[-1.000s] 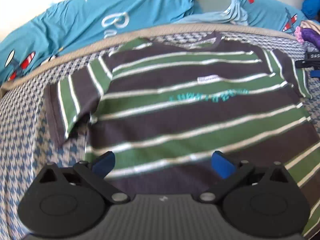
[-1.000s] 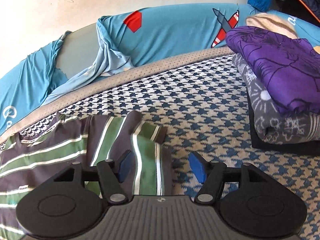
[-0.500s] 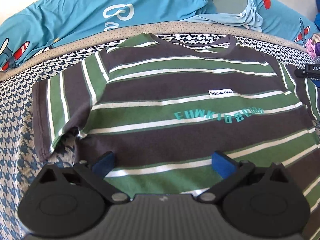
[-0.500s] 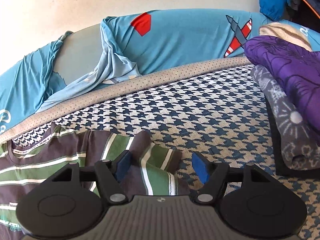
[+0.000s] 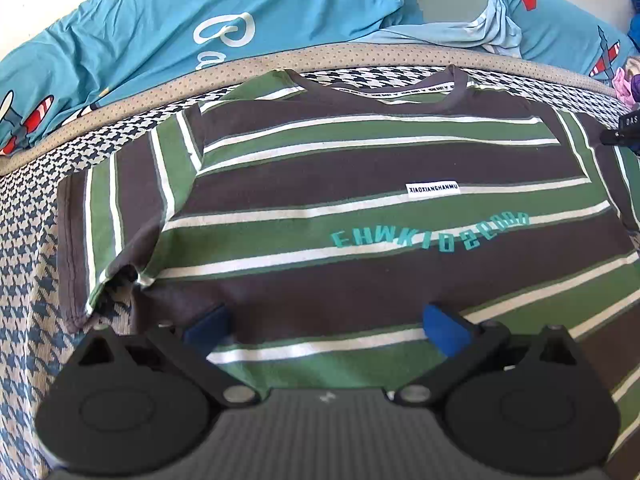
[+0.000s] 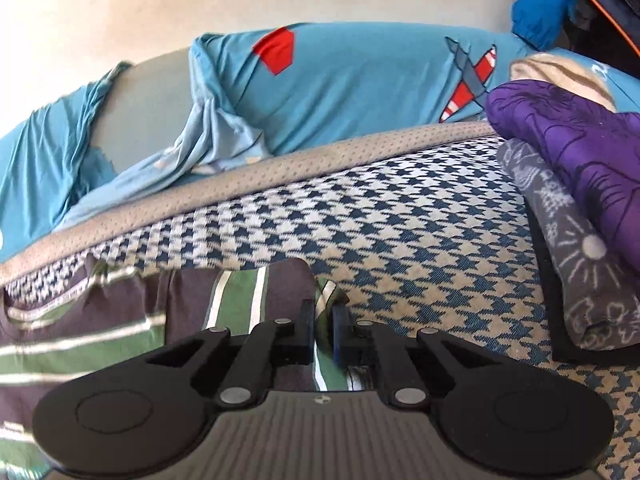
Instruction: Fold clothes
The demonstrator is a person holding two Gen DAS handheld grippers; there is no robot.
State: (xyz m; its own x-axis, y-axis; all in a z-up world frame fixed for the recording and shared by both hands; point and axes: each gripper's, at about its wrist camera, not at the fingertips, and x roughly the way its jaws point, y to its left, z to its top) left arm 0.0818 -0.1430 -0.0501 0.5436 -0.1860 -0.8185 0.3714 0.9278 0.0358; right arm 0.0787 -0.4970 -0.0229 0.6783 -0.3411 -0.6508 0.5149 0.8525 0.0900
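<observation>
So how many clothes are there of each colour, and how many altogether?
Striped green and brown: 1, the t-shirt, its sleeve pinched in the right tool.
Purple: 1, the folded top on the stack.
Grey with white drawings: 1, the folded piece under it.
Total: 3 clothes that show clearly.

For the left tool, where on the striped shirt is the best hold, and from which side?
Probably the striped shirt at its left sleeve, near the cuff edge. It lies flat and spread outward over the houndstooth cover, so come from the outer side and pinch the edge. The left tool stands open above the lower body; the right tool is shut on the other sleeve.
</observation>
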